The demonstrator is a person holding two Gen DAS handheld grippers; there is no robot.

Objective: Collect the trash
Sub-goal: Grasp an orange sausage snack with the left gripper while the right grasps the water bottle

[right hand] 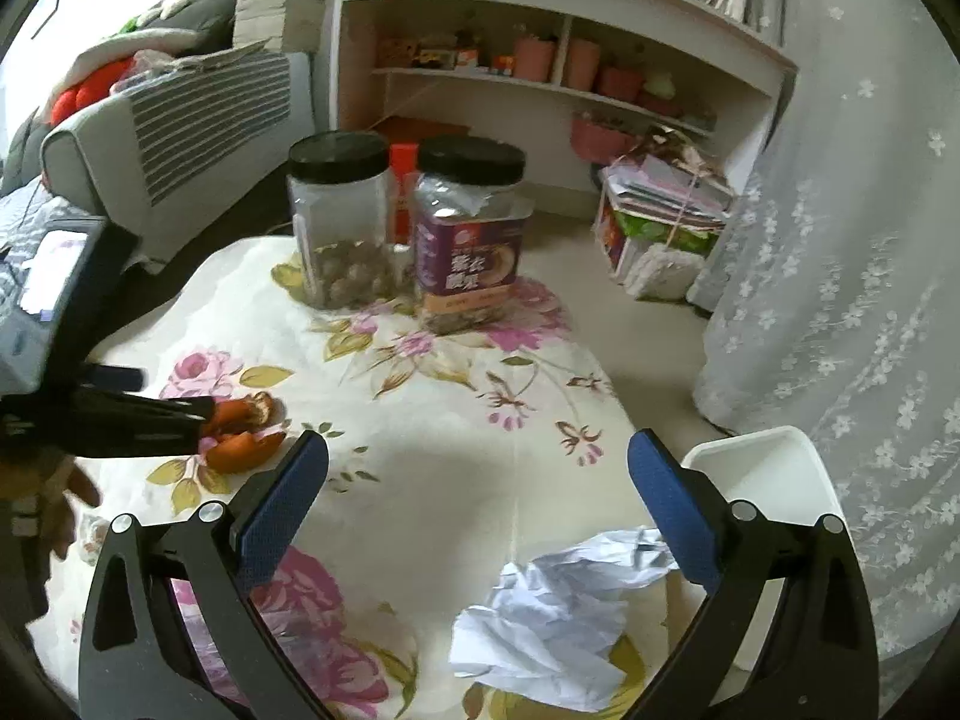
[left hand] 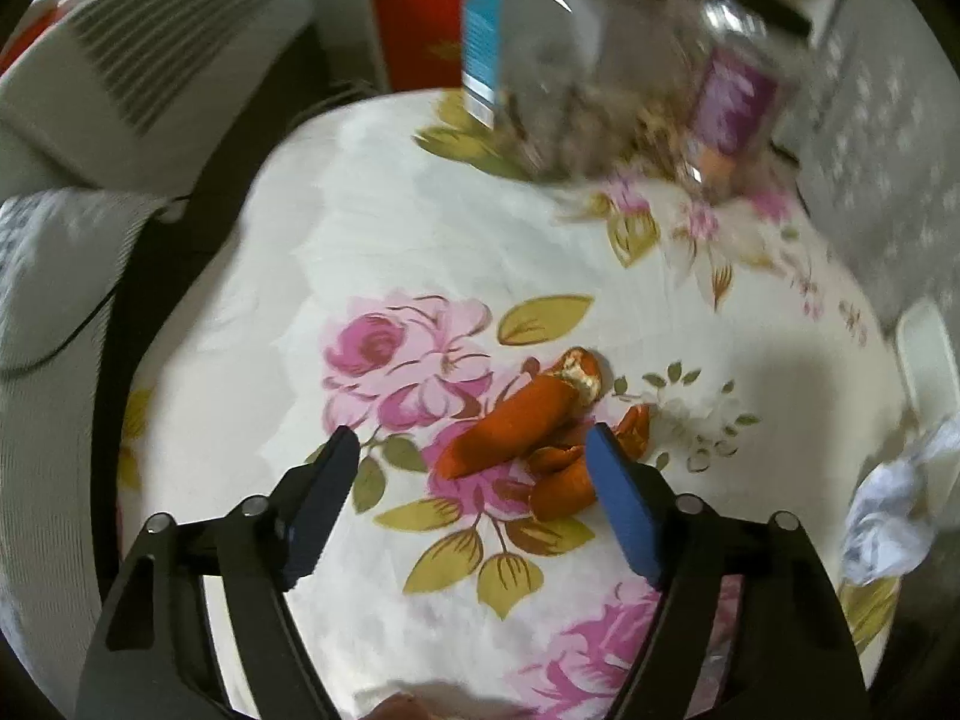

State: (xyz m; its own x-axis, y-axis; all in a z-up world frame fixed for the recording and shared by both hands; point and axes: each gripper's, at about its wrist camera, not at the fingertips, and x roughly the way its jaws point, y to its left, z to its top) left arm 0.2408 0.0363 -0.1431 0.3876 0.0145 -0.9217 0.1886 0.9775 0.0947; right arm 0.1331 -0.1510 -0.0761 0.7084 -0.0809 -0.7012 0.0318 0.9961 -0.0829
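Left fingers: the left gripper [left hand: 471, 441] had its jaws spread wide and empty, one finger on each side of the orange peel [left hand: 528, 426], the blue pad [left hand: 618, 492] just beside the curled scraps.
Right fingers: the right gripper [right hand: 477, 462] was likewise parted and held nothing, poised above the crumpled paper [right hand: 558, 612].
Peel: it lay in several loose pieces on the floral tablecloth [left hand: 390, 228], on the side of the cloth away from the white bin [right hand: 762, 468].
Paper: it sat near the cloth's edge, just beside the bin.
Jars: two black-lidded jars [right hand: 408, 228] stood well beyond the peel, clear of the work.
Doing it well: I judged the left fingers should drop until both tips straddled the longest piece, then close gently, gathering the scraps inward so none slipped aside.
Risk: pinching the cloth with the peel.
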